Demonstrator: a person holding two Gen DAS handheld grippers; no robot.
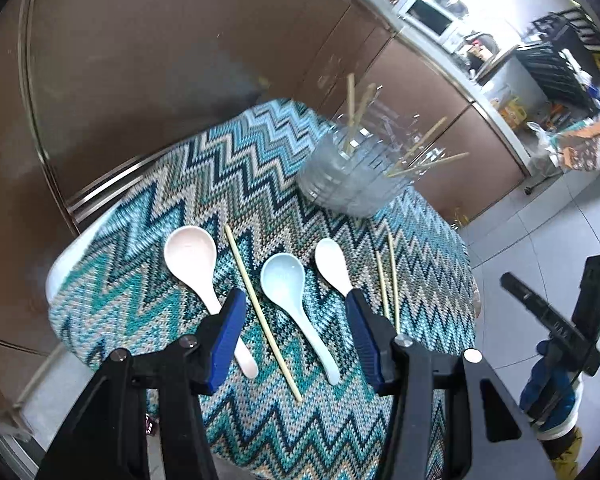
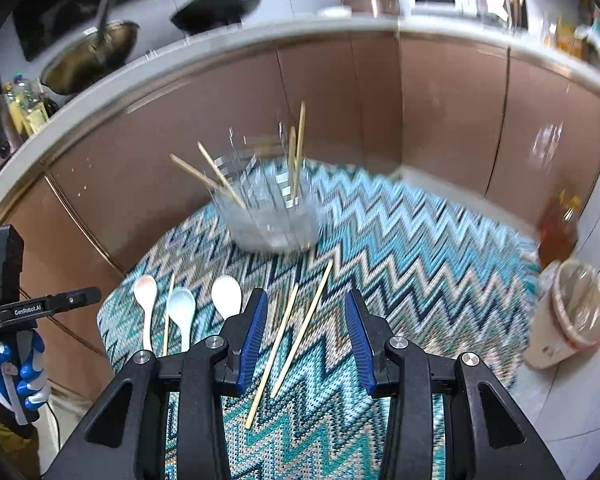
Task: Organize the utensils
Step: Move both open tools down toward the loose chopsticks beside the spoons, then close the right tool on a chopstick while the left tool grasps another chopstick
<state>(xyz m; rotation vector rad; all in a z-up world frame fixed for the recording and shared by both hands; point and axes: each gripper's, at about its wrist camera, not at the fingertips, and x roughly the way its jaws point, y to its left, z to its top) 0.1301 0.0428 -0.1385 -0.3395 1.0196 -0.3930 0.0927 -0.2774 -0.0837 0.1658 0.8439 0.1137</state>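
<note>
Between the wide-open left tongs [image 1: 296,316] lie a pale blue spoon [image 1: 296,308] and a single chopstick [image 1: 260,312], both on the zigzag-patterned cloth [image 1: 260,432] near the tabletop's front edge. A pink spoon [image 1: 198,276] passes under the left blue pad, and a white spoon [image 1: 332,266] runs beneath the right pad. Two more chopsticks [image 1: 388,280] lie just outside that pad. The right tongs [image 2: 306,328], also spread wide and empty, frame this same pair of chopsticks [image 2: 292,332] from the other view. Toward the far edge stands a clear holder [image 1: 352,172] with several chopsticks leaning inside. A plastic-covered cup [image 2: 568,316] stands beyond the cloth's right edge.
</note>
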